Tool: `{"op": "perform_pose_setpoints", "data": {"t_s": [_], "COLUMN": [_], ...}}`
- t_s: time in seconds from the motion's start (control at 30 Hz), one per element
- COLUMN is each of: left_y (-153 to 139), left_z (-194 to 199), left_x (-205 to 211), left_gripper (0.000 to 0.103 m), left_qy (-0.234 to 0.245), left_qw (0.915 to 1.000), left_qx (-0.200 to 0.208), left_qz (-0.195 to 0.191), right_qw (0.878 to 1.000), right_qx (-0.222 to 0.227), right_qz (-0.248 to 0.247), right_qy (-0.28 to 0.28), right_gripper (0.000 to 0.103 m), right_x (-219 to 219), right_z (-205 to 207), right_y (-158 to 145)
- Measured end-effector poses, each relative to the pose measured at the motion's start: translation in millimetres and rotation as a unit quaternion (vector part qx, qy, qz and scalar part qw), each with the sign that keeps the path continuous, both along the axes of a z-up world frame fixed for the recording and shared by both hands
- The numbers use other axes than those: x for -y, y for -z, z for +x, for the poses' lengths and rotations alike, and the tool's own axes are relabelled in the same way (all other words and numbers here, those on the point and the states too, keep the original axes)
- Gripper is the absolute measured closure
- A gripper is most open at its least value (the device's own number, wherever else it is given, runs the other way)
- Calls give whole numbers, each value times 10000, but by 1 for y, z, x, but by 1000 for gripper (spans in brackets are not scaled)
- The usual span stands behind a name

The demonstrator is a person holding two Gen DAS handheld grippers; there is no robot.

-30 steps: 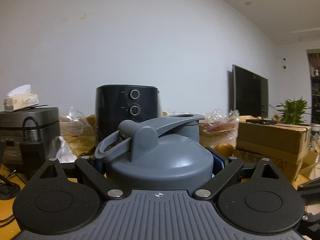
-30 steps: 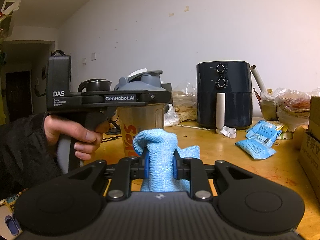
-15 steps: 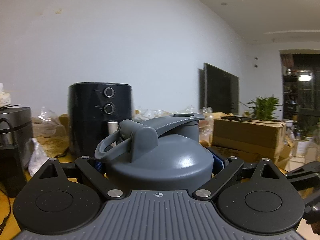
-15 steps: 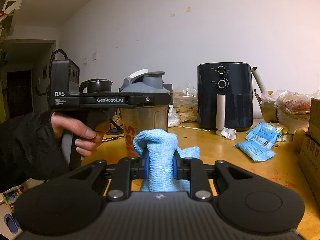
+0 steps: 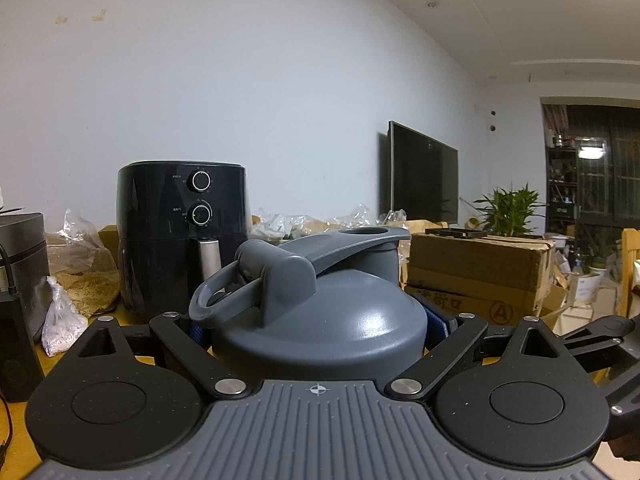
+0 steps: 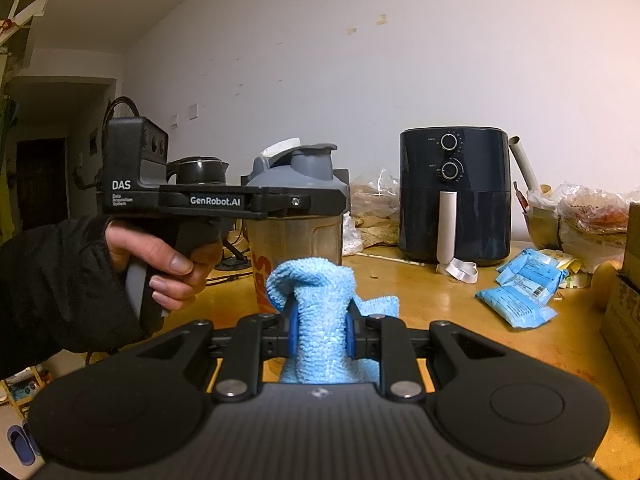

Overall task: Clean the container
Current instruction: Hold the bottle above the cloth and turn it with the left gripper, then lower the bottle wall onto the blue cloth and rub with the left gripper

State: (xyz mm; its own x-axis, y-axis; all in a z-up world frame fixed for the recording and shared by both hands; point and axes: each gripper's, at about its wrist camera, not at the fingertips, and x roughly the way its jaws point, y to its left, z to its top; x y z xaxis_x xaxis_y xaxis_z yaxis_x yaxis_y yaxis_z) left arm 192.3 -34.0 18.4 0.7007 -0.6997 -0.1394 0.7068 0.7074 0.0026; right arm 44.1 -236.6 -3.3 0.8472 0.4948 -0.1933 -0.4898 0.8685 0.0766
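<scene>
Judging by sight, the rigid, smooth, probably light shaker bottle [image 6: 294, 236] at frame centre was clenched below its lid [image 5: 320, 320] by the left gripper [image 5: 318, 330], while the soft blue cloth [image 6: 320, 320] was pinched in the right gripper [image 6: 319, 334].

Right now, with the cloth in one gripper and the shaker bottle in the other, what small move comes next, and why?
Probably bring the blue cloth, pinched in the right gripper, up against the shaker bottle; the left gripper clamps it below the grey lid, and cloth and bottle are still apart.

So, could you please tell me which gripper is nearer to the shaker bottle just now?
Left. The left gripper is clamped around the shaker bottle just under its grey lid. The right gripper is shut on a blue cloth, in front of the bottle and apart from it.
</scene>
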Motion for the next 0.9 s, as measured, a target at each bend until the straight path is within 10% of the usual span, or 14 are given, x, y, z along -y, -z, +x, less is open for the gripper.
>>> {"op": "perform_pose_setpoints", "data": {"t_s": [0.9], "left_y": [-2], "left_z": [1], "left_x": [-1], "left_gripper": [8], "left_qy": [-19], "left_qw": [10000], "left_qx": [-35], "left_qz": [-4], "right_qw": [9986], "right_qx": [206], "right_qz": [-319], "right_qy": [-379], "right_gripper": [86], "right_x": [-35], "right_z": [44], "right_y": [-16]}}
